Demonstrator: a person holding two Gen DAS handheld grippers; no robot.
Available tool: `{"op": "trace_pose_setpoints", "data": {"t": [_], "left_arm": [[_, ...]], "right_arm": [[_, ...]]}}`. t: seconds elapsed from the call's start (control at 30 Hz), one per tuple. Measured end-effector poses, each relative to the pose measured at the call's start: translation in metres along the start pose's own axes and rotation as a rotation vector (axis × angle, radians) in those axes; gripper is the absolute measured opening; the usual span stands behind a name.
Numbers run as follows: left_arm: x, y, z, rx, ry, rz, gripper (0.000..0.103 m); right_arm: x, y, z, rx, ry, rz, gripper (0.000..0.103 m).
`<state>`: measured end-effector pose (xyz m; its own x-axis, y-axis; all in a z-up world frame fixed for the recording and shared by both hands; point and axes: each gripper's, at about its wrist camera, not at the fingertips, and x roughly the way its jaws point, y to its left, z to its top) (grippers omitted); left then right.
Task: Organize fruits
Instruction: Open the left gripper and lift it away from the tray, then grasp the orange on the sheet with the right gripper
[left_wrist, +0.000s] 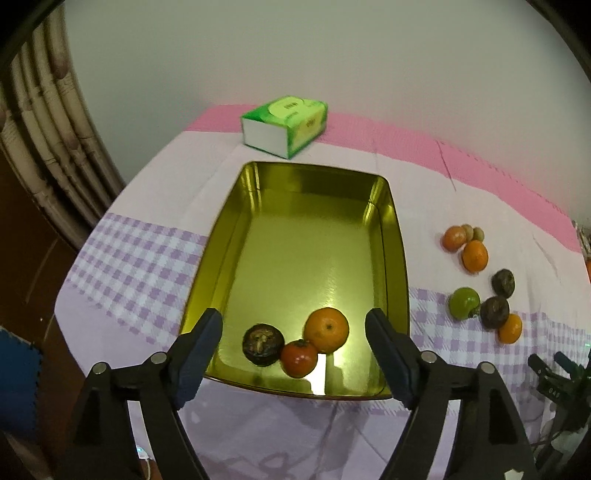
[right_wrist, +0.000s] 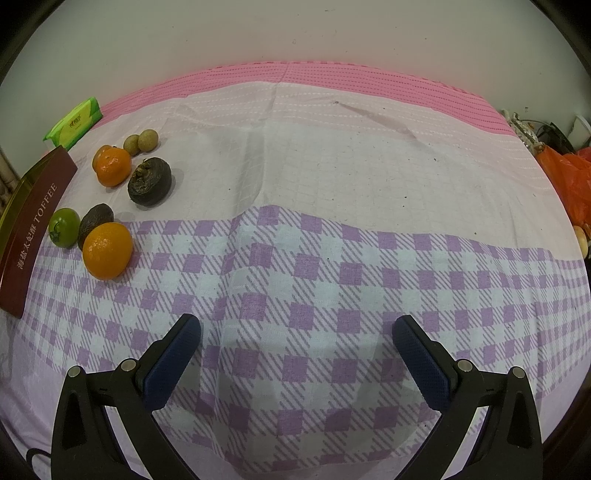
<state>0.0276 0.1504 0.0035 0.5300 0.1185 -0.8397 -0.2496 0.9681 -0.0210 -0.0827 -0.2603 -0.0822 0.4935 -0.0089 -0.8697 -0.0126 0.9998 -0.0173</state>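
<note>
The left gripper (left_wrist: 293, 325) hangs wide apart and empty above the near end of the gold tin (left_wrist: 397, 236), where an orange (left_wrist: 326, 329), a red fruit (left_wrist: 298, 358) and a dark fruit (left_wrist: 263, 344) lie together. The tin's maroon side reads "TOFFEE" after Chinese characters. The loose fruits (right_wrist: 107, 250) lie just right of it. The right gripper (right_wrist: 296, 328) hovers wide apart over the checked cloth (right_wrist: 314, 258). A green tissue pack (left_wrist: 284, 125) sits far behind; its print is unreadable.

Dim indoor light, fisheye bending and dark vignette at the edges; glare on the gold tray (left_wrist: 255, 206), slight blur.
</note>
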Motion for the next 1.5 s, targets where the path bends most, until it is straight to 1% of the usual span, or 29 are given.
{"op": "trace_pose_setpoints", "data": {"t": [0.1, 0.2, 0.27, 0.43, 0.47, 0.5, 0.53, 0.63, 0.7, 0.87, 0.97, 1.07, 1.13, 1.2, 1.27, 1.4, 1.5], "left_arm": [[-0.004, 0.006, -0.001, -0.021, -0.014, 0.005, 0.079], [-0.007, 0.011, -0.003, -0.038, -0.018, 0.013, 0.079], [-0.005, 0.013, -0.005, -0.042, -0.009, 0.025, 0.08], [-0.004, 0.017, -0.007, -0.056, 0.009, 0.031, 0.08], [-0.004, 0.019, -0.008, -0.061, 0.01, 0.032, 0.082], [-0.004, 0.02, -0.008, -0.063, 0.012, 0.033, 0.087], [-0.004, 0.021, -0.008, -0.068, 0.013, 0.034, 0.088], [-0.005, 0.025, -0.009, -0.082, 0.01, 0.035, 0.089], [-0.006, 0.028, -0.009, -0.091, 0.01, 0.044, 0.092], [-0.005, 0.034, -0.01, -0.11, 0.021, 0.059, 0.097], [-0.006, 0.037, -0.01, -0.119, 0.021, 0.068, 0.1], [-0.007, 0.04, -0.011, -0.126, 0.024, 0.075, 0.102], [-0.006, 0.043, -0.01, -0.129, 0.031, 0.079, 0.102], [-0.006, 0.045, -0.01, -0.133, 0.036, 0.075, 0.102], [-0.006, 0.047, -0.009, -0.135, 0.039, 0.077, 0.102], [-0.005, 0.053, -0.008, -0.151, 0.042, 0.092, 0.102], [-0.005, 0.06, -0.007, -0.173, 0.04, 0.097, 0.102]], "right_arm": [[-0.001, 0.0, -0.002, -0.001, 0.001, 0.002, 0.103], [-0.001, 0.0, -0.001, -0.003, 0.013, 0.006, 0.103], [-0.001, 0.0, 0.003, -0.005, 0.018, 0.008, 0.103], [0.001, 0.009, 0.012, -0.031, 0.03, 0.029, 0.103], [0.0, 0.011, 0.015, -0.039, 0.028, 0.028, 0.103], [-0.001, 0.014, 0.019, -0.049, 0.023, 0.029, 0.103], [-0.002, 0.016, 0.022, -0.057, 0.016, 0.034, 0.103], [-0.008, 0.025, 0.035, -0.085, -0.013, 0.05, 0.103], [-0.012, 0.033, 0.044, -0.111, -0.03, 0.069, 0.103], [-0.013, 0.061, 0.063, -0.197, -0.051, 0.115, 0.103], [-0.007, 0.082, 0.079, -0.25, -0.046, 0.145, 0.1], [0.004, 0.099, 0.094, -0.275, -0.027, 0.168, 0.093], [0.013, 0.107, 0.103, -0.283, -0.015, 0.173, 0.087], [0.022, 0.115, 0.112, -0.283, -0.003, 0.183, 0.083], [0.031, 0.12, 0.124, -0.284, 0.001, 0.179, 0.083], [0.039, 0.132, 0.135, -0.301, 0.003, 0.179, 0.082], [0.044, 0.142, 0.14, -0.31, 0.0, 0.179, 0.078]]}}
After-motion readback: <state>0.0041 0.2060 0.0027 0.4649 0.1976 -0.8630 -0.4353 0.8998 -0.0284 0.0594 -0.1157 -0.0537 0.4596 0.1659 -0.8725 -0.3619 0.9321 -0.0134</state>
